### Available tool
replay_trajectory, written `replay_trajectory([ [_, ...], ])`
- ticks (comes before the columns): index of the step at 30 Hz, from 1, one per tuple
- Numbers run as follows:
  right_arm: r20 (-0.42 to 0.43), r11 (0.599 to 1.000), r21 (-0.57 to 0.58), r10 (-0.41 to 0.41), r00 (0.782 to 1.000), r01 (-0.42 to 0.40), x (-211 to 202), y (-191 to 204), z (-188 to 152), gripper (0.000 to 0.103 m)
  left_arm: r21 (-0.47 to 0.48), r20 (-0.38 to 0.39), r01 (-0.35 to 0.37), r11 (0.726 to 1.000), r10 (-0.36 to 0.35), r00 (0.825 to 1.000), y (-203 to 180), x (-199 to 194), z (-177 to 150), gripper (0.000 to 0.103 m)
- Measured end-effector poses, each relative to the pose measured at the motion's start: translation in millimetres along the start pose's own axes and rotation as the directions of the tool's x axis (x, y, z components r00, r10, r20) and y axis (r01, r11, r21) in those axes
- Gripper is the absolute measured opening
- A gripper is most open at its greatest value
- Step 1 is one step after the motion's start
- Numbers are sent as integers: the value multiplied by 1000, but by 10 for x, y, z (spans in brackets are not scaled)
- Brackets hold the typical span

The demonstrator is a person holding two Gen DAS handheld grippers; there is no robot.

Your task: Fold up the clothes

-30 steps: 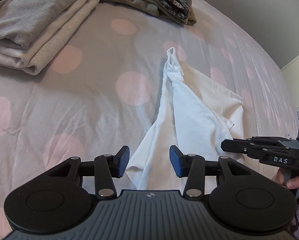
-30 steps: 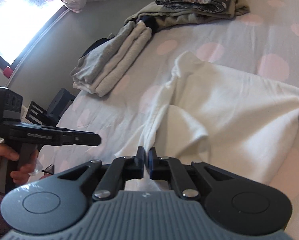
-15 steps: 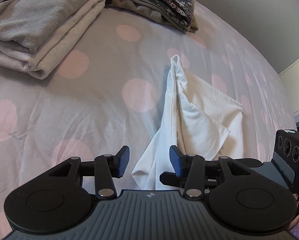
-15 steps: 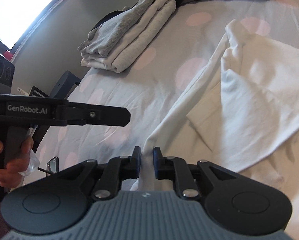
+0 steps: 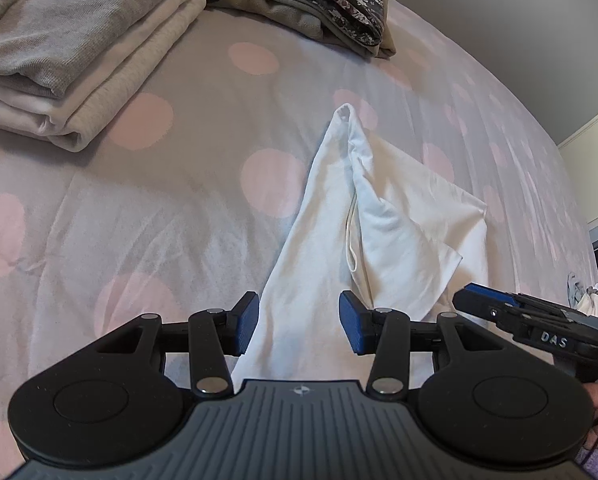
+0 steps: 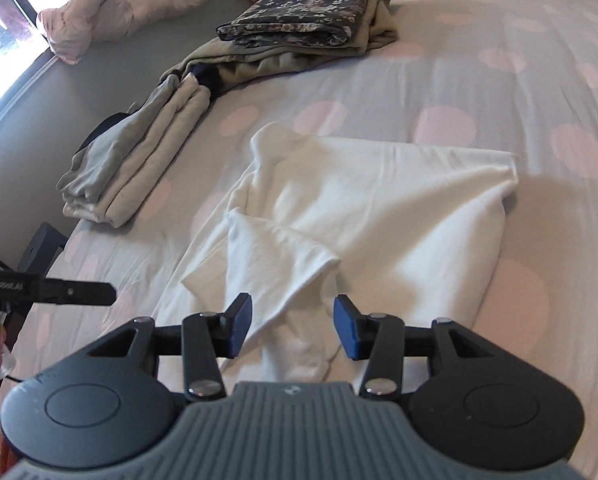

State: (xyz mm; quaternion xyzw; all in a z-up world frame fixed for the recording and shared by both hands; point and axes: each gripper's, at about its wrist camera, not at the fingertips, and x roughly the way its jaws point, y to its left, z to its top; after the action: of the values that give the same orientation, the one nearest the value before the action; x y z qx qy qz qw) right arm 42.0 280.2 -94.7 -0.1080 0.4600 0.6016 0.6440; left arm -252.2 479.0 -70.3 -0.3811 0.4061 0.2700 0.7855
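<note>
White garment (image 6: 379,216): thin smooth cloth, matt, softly creased, stitched hem along one edge; lies ahead of both tools.
Bedsheet (image 5: 139,208): smooth woven cloth, matt, pale grey with pink dots, fine wrinkles.
Grey-and-cream stack (image 5: 79,48), ahead and left of the left gripper (image 5: 299,322): thicker knit, ribbed texture, matt.
Floral stack (image 6: 307,20), far ahead: printed dark cloth over plain olive cloth.
Right gripper (image 6: 293,328), jaws opening over the garment: matt black plastic arms, ridged grey housing, blue textured pads (image 6: 345,330), shiny metal pivot pins.
</note>
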Motion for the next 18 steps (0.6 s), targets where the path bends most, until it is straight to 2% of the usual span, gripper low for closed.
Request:
replay_trajectory([
  [1, -2, 1000, 5, -3, 1000, 3, 72, -33, 31, 62, -3, 2, 1, 1000, -1, 1000, 4, -15, -8, 42],
  [3, -12, 1000, 14, -1, 1000, 2, 220, -63, 85, 63, -17, 3, 1, 1000, -1, 1000, 29, -39, -18, 42],
  [4, -18, 1000, 19, 17, 1000, -17, 272, -58, 95, 44, -21, 0, 1, 1000, -1, 1000, 44, -44, -22, 42],
  [5, -17, 999, 11, 33, 999, -32, 268, -14, 93, 19, -24, -4, 1, 1000, -2, 1000, 58, -46, -27, 42],
  [6, -16, 999, 1, 47, 999, -47, 259, 33, 90, 13, -20, -12, 0, 1000, 0, 1000, 72, -41, -29, 42],
  [10, -1, 989, -81, 126, 992, -125, 127, 360, 52, 10, -21, -38, -15, 1000, 14, 999, 155, 16, 8, 42],
  [13, -9, 971, -158, 180, 984, -179, 75, 665, 21, 9, -36, -45, 0, 999, -2, 999, 238, 49, 76, 42],
  [18, -90, 934, -256, 233, 968, -249, 306, 1126, -57, 2, -58, -37, 29, 998, -31, 999, 341, 26, 190, 42],
])
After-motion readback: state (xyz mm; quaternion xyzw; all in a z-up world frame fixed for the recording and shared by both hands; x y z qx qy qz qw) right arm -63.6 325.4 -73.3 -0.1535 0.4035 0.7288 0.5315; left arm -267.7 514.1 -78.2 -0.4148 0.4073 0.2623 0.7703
